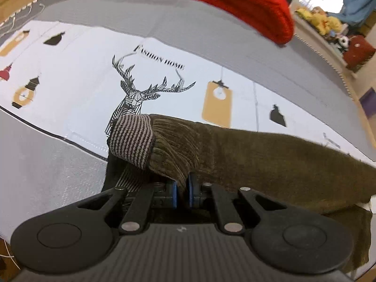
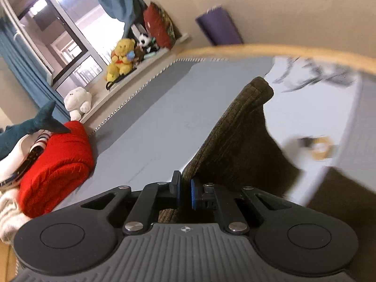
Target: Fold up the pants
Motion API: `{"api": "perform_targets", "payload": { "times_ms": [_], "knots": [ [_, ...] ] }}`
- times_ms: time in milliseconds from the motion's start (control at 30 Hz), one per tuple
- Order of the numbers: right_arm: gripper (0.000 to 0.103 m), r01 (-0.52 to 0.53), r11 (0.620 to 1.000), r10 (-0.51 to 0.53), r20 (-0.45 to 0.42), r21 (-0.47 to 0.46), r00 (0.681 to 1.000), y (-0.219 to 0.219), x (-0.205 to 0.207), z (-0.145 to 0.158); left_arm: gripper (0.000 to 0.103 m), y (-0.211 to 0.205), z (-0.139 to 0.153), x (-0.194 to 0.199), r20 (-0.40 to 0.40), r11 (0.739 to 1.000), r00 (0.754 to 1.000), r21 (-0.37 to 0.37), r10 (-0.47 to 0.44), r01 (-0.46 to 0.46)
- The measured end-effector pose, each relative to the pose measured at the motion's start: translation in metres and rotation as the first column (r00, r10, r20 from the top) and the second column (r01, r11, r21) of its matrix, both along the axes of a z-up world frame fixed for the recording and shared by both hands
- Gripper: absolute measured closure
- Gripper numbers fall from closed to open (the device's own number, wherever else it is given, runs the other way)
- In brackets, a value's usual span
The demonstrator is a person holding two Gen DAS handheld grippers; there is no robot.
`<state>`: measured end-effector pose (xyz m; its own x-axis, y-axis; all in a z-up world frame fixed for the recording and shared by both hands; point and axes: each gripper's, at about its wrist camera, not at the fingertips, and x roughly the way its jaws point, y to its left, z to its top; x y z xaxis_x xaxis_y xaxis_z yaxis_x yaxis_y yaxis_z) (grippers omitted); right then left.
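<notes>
The left gripper (image 1: 182, 191) is clamping its blue pads on a fold of the dark olive-brown corduroy pants (image 1: 270, 162), and a striped grey-and-black ribbed cuff (image 1: 131, 138) is curling over just ahead and to the left of its fingers. The cloth is stretching away to the right of this gripper, lifted off the pale grey bedsheet printed with a geometric stag and hanging lamps (image 1: 82, 82). Well ahead and to the right of it, a thick red knitted blanket (image 1: 246, 7) is lying folded on the grey mattress cover (image 1: 164, 18).

The right gripper (image 2: 185, 189) is pinching another edge of the same pants (image 2: 237, 136), with its jaws closed tight on the corduroy, which is rising ahead of it in a taut ridge above the bed. To the left of this gripper the red blanket (image 2: 58, 164) is sitting under a blue plush shark (image 2: 28, 127). Far ahead and to the left, a window ledge (image 2: 150, 63) is holding a yellow plush bear (image 2: 121, 58), a white plush toy (image 2: 78, 101) and a small panda toy (image 2: 143, 40). The printed sheet to the right is blurred.
</notes>
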<state>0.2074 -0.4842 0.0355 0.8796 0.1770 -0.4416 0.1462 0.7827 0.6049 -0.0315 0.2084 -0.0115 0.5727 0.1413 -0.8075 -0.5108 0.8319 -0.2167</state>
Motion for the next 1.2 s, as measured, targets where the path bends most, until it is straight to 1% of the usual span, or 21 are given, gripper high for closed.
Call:
{"api": "perform_targets", "payload": {
  "times_ms": [67, 100, 133, 200, 233, 267, 300, 333, 367, 400, 467, 533, 600, 667, 800, 900, 967, 1000, 1067, 1133, 1200],
  "knots": [
    [0.095, 0.021, 1.0, -0.021, -0.008, -0.021, 1.0, -0.01, -0.045, -0.005, 0.094, -0.001, 0.004, -0.016, 0.015, 1.0, 1.0, 0.0, -0.01, 0.01],
    [0.095, 0.032, 0.999, -0.033, -0.026, -0.029, 0.999, -0.014, -0.066, -0.013, 0.094, -0.001, 0.003, -0.025, 0.013, 1.0, 1.0, -0.005, -0.012, 0.012],
    [0.095, 0.04, 0.998, -0.043, -0.062, -0.037, 0.997, -0.019, -0.083, -0.025, 0.094, 0.0, 0.0, -0.034, 0.004, 1.0, 1.0, -0.011, -0.01, 0.01],
    [0.095, 0.041, 0.998, -0.047, -0.187, -0.038, 0.981, -0.027, -0.102, -0.055, 0.094, 0.005, -0.012, -0.047, -0.034, 1.0, 0.999, -0.023, -0.008, 0.007],
    [0.095, 0.034, 0.999, -0.039, -0.266, -0.024, 0.963, -0.032, -0.106, -0.076, 0.094, 0.008, -0.021, -0.052, -0.064, 1.0, 0.998, -0.029, 0.001, -0.003],
    [0.095, 0.026, 1.0, -0.023, -0.358, 0.003, 0.934, -0.038, -0.108, -0.1, 0.094, 0.012, -0.029, -0.056, -0.089, 0.999, 0.996, -0.043, 0.01, -0.014],
    [0.092, 0.046, 0.998, -0.019, -0.451, 0.049, 0.892, -0.046, -0.108, -0.121, 0.094, 0.015, -0.036, -0.057, -0.107, 0.998, 0.994, -0.059, 0.019, -0.026],
    [0.091, 0.082, 0.989, -0.012, -0.494, 0.12, 0.869, -0.055, -0.108, -0.135, 0.093, 0.02, -0.041, -0.057, -0.114, 0.995, 0.993, -0.087, 0.032, -0.042],
    [0.091, 0.096, 0.981, -0.001, -0.489, 0.171, 0.872, -0.062, -0.107, -0.141, 0.091, 0.025, -0.042, -0.057, -0.097, 0.99, 0.994, -0.123, 0.05, -0.062],
    [0.09, 0.108, 0.975, -0.004, -0.47, 0.193, 0.883, -0.069, -0.105, -0.142, 0.087, 0.029, -0.041, -0.058, -0.071, 0.986, 0.995, -0.152, 0.063, -0.073],
    [0.087, 0.166, 0.968, -0.069, -0.43, 0.191, 0.9, -0.082, -0.105, -0.139, 0.067, 0.032, -0.04, -0.06, -0.043, 0.98, 0.994, -0.167, 0.102, -0.108],
    [0.079, 0.239, 0.951, -0.132, -0.44, 0.198, 0.888, -0.094, -0.108, -0.143, 0.065, 0.034, -0.042, -0.062, -0.044, 0.974, 0.99, -0.174, 0.137, -0.142],
    [0.078, 0.297, 0.925, -0.163, -0.46, 0.237, 0.873, -0.101, -0.108, -0.151, 0.063, 0.034, -0.046, -0.061, -0.054, 0.971, 0.987, -0.182, 0.148, -0.155],
    [0.078, 0.328, 0.909, -0.179, -0.469, 0.257, 0.865, -0.106, -0.106, -0.157, 0.063, 0.034, -0.048, -0.058, -0.06, 0.972, 0.987, -0.172, 0.152, -0.16],
    [0.079, 0.387, 0.883, -0.234, -0.468, 0.264, 0.852, -0.12, -0.109, -0.162, 0.062, 0.038, -0.052, -0.053, -0.052, 0.975, 0.985, -0.143, 0.163, -0.169],
    [0.078, 0.447, 0.865, -0.314, -0.449, 0.226, 0.836, -0.129, -0.109, -0.159, 0.061, 0.041, -0.051, -0.05, -0.037, 0.973, 0.982, -0.131, 0.185, -0.188],
    [0.079, 0.446, 0.87, -0.329, -0.425, 0.211, 0.843, -0.13, -0.104, -0.156, 0.061, 0.043, -0.05, -0.049, -0.029, 0.968, 0.977, -0.13, 0.214, -0.215],
    [0.079, 0.43, 0.88, -0.319, -0.418, 0.203, 0.851, -0.13, -0.101, -0.155, 0.061, 0.044, -0.05, -0.049, -0.028, 0.964, 0.973, -0.134, 0.227, -0.229],
    [0.087, 0.403, 0.899, -0.307, -0.406, 0.174, 0.861, -0.127, -0.097, -0.152, 0.061, 0.046, -0.048, -0.049, -0.022, 0.956, 0.966, -0.136, 0.258, -0.259],
    [0.09, 0.385, 0.91, -0.308, -0.375, 0.152, 0.875, -0.123, -0.094, -0.144, 0.061, 0.048, -0.044, -0.05, -0.017, 0.951, 0.959, -0.126, 0.282, -0.282],
    [0.093, 0.379, 0.918, -0.323, -0.333, 0.118, 0.886, -0.12, -0.098, -0.133, 0.075, 0.048, -0.039, -0.053, 0.002, 0.949, 0.954, -0.108, 0.3, -0.298]
  ]
}}
